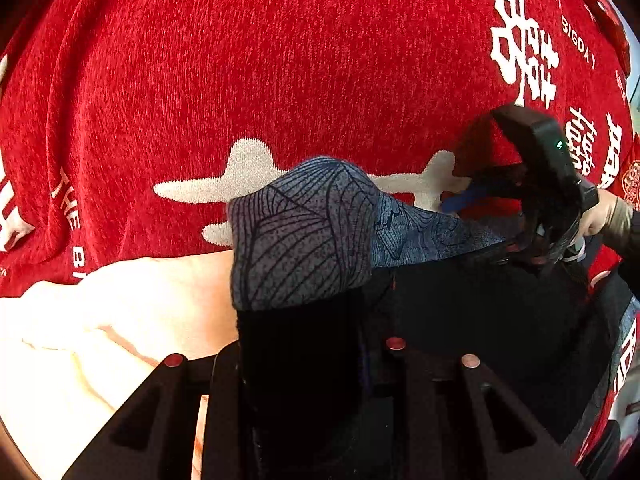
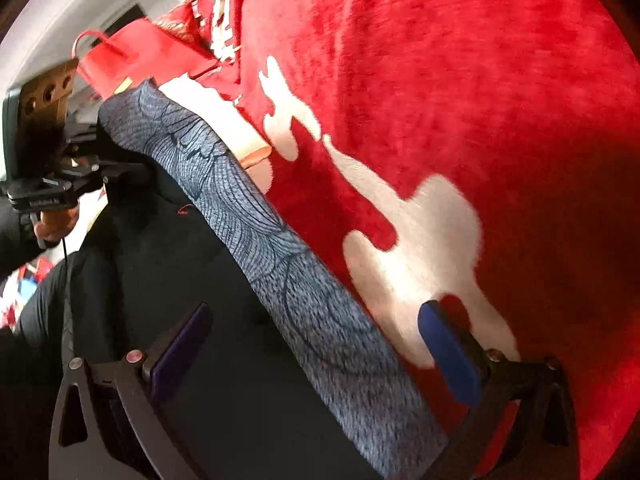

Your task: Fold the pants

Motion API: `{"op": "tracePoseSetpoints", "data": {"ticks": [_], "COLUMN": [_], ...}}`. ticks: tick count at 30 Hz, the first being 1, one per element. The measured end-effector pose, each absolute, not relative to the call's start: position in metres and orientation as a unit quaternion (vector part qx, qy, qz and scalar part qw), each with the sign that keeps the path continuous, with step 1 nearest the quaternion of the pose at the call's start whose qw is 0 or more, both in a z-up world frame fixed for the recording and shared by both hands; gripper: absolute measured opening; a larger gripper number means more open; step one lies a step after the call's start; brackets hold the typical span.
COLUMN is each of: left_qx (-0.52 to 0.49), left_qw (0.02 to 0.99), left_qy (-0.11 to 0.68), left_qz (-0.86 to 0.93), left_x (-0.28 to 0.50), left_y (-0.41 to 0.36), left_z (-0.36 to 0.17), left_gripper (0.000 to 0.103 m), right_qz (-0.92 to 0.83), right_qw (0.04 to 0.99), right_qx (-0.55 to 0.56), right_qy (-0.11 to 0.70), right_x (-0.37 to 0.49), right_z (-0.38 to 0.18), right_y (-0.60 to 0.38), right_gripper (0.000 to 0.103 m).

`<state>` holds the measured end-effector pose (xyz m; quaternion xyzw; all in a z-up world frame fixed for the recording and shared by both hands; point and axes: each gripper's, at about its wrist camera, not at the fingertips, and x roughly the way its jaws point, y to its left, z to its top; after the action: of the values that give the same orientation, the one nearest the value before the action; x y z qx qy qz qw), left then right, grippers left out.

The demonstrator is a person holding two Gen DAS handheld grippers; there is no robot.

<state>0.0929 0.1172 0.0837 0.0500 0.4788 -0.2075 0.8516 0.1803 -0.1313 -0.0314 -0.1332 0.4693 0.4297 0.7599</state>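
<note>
The pants are black with a grey line-patterned band (image 1: 304,232) along one edge. In the left wrist view my left gripper (image 1: 308,320) is shut on that band, and cloth hides its fingertips. The band runs right to my right gripper (image 1: 472,200). In the right wrist view the band (image 2: 280,248) lies diagonally between my right gripper's blue pads (image 2: 448,352), which stand wide apart around it. My right gripper (image 2: 316,344) is open. My left gripper (image 2: 60,184) shows at the far end of the band.
A red blanket (image 1: 280,60) with white characters covers the surface under the pants. A cream cloth (image 1: 100,320) lies at its near left edge. A red paper bag (image 2: 132,52) stands beyond the blanket.
</note>
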Motion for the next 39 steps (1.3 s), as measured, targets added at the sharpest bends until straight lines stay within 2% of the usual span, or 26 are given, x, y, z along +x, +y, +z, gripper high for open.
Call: {"op": "tracePoseSetpoints", "data": {"ticks": [1, 2, 3, 4, 7, 10, 20, 29, 35, 39], "left_qx": [0.047, 0.042, 0.042, 0.045, 0.052, 0.045, 0.020, -0.019, -0.039, -0.105], "left_qw": [0.851, 0.850, 0.851, 0.852, 0.855, 0.857, 0.871, 0.875, 0.872, 0.833], "left_qy": [0.479, 0.481, 0.480, 0.478, 0.474, 0.472, 0.448, 0.431, 0.439, 0.511], "left_qz": [-0.210, -0.211, -0.210, -0.209, -0.204, -0.199, -0.201, -0.220, -0.215, -0.187], "left_x": [0.093, 0.092, 0.091, 0.090, 0.088, 0.085, 0.039, -0.046, -0.097, -0.115], "left_y": [0.118, 0.119, 0.120, 0.120, 0.119, 0.121, 0.136, 0.162, 0.184, 0.204], "left_z": [0.083, 0.083, 0.084, 0.085, 0.086, 0.091, 0.128, 0.141, 0.116, 0.067], "left_gripper": [0.028, 0.028, 0.028, 0.028, 0.028, 0.028, 0.028, 0.028, 0.028, 0.028], "right_qz": [0.435, 0.443, 0.446, 0.454, 0.452, 0.431, 0.345, 0.258, 0.175, 0.123], "right_qw": [0.750, 0.737, 0.739, 0.734, 0.735, 0.754, 0.833, 0.877, 0.903, 0.904], "right_qx": [-0.141, -0.151, -0.154, -0.152, -0.148, -0.154, -0.175, -0.210, -0.227, -0.264], "right_qy": [0.478, 0.488, 0.481, 0.482, 0.483, 0.470, 0.395, 0.346, 0.320, 0.314], "right_x": [0.181, 0.182, 0.177, 0.177, 0.174, 0.161, 0.070, -0.043, -0.115, -0.143], "right_z": [-0.036, -0.043, -0.042, -0.043, -0.042, -0.031, 0.034, 0.056, 0.058, 0.032], "right_y": [-0.126, -0.119, -0.120, -0.117, -0.112, -0.111, -0.094, -0.071, -0.066, -0.043], "right_gripper": [0.066, 0.046, 0.046, 0.036, 0.026, 0.010, 0.010, 0.009, 0.009, 0.009]}}
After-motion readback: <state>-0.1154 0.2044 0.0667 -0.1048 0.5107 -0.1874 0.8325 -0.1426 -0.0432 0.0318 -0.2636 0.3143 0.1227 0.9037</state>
